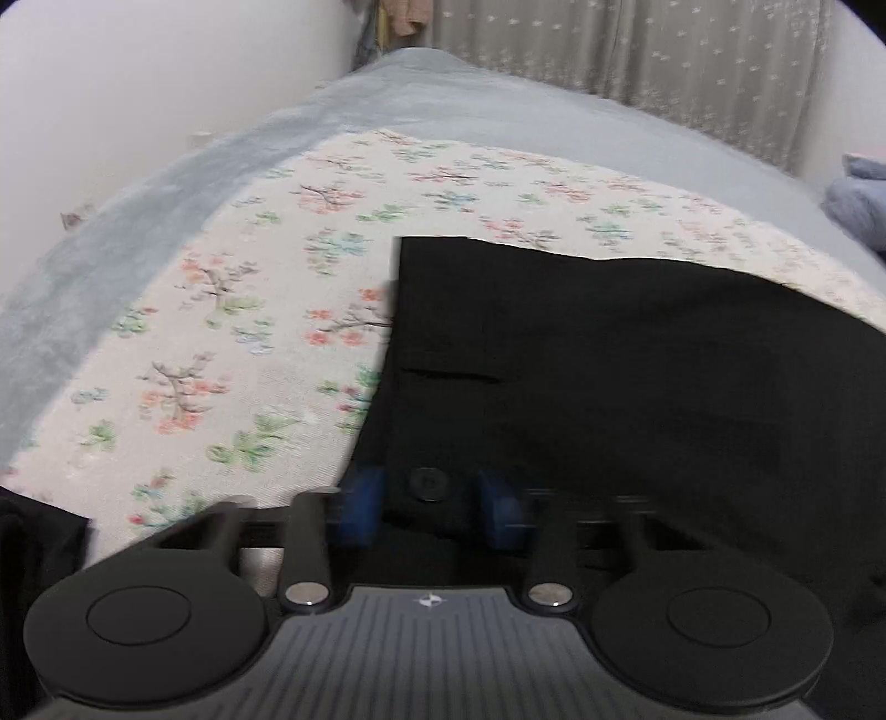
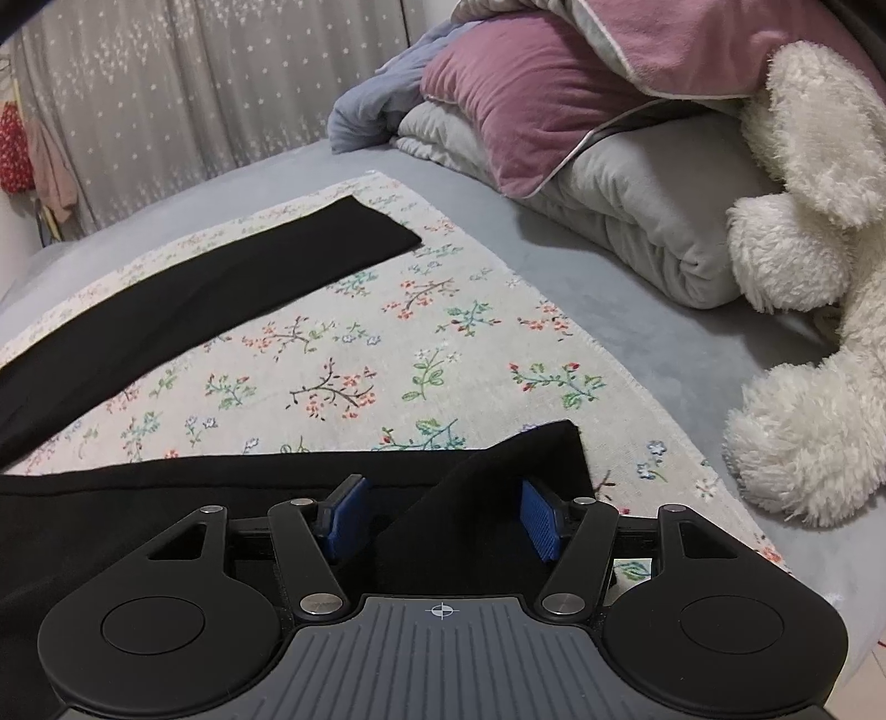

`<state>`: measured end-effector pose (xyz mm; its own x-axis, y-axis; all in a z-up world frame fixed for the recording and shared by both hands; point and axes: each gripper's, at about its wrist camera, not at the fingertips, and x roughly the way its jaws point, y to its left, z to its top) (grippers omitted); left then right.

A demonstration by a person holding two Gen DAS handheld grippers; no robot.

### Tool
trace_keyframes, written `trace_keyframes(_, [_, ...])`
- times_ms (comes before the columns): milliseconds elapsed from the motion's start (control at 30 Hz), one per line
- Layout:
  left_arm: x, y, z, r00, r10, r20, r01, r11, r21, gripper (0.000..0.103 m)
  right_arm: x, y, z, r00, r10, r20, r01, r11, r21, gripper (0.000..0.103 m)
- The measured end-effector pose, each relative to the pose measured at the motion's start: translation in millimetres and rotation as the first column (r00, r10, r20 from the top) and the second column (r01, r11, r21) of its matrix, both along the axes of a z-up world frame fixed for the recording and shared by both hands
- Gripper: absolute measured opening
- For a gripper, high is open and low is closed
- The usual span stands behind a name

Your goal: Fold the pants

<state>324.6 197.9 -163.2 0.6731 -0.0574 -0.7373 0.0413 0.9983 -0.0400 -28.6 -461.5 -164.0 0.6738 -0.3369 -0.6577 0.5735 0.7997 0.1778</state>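
Observation:
Black pants (image 1: pixel 609 360) lie spread on a floral cloth (image 1: pixel 232 332) on the bed. In the left wrist view the waistband end with a round black button (image 1: pixel 427 481) sits between my left gripper's (image 1: pixel 432 507) blue pads; the jaws are apart around it. In the right wrist view one pant leg (image 2: pixel 221 277) stretches to the far side and the near leg's hem (image 2: pixel 498 471) bunches up between the blue pads of my right gripper (image 2: pixel 440 518), whose jaws are wide apart.
A grey blanket (image 2: pixel 637 310) covers the bed under the floral cloth (image 2: pixel 360 360). Pink and grey pillows (image 2: pixel 554 111) and a white plush toy (image 2: pixel 803 277) lie at the right. A curtain (image 1: pixel 637 50) hangs behind; a wall (image 1: pixel 138 83) stands at the left.

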Motion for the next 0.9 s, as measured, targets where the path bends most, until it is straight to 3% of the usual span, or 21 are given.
trace_keyframes(33, [-2,-1,0,1.000,-0.006,0.006,0.006,1.000,-0.004,0.031,2,2,-1,1.000,0.003,-0.008,-0.003,1.000,-0.012,0.043])
trace_keyframes(67, [-5,-4,0,1.000,-0.007,0.016,0.007,1.000,0.014,0.029,5,3,-2,1.000,0.001,-0.022,-0.001,1.000,-0.026,0.016])
trace_keyframes(100, [-7,-7,0,1.000,-0.003,0.024,0.003,0.999,0.033,0.029,8,5,-3,1.000,0.000,-0.027,-0.001,0.999,-0.032,0.010])
trace_keyframes(400, [-20,10,17,0.992,0.088,0.092,-0.094,0.993,0.071,0.027,10,1,9,1.000,-0.006,-0.003,0.006,0.998,-0.067,0.006])
trace_keyframes(533, [-20,23,18,0.984,0.150,0.100,-0.155,0.987,0.043,0.027,13,4,9,1.000,0.011,-0.015,-0.012,0.997,-0.082,0.005])
trace_keyframes(667, [-16,13,2,0.986,0.125,0.113,-0.141,0.980,0.142,0.028,20,5,1,0.999,0.011,-0.038,-0.014,0.997,-0.082,0.005])
trace_keyframes(800, [-18,1,-5,0.983,0.108,0.146,-0.137,0.969,0.203,0.037,30,3,-10,0.997,0.013,-0.073,-0.019,0.995,-0.093,0.005])
trace_keyframes(833, [-19,1,-1,0.984,0.107,0.142,-0.136,0.968,0.213,0.048,33,3,-9,0.997,0.008,-0.082,-0.017,0.995,-0.101,0.006])
trace_keyframes(867, [-21,5,3,0.984,0.116,0.139,-0.143,0.969,0.201,0.055,34,3,-7,0.996,0.006,-0.091,-0.016,0.994,-0.111,0.006])
trace_keyframes(900, [-23,13,10,0.982,0.130,0.135,-0.151,0.975,0.162,0.055,36,3,-3,0.995,0.004,-0.098,-0.017,0.992,-0.127,0.006])
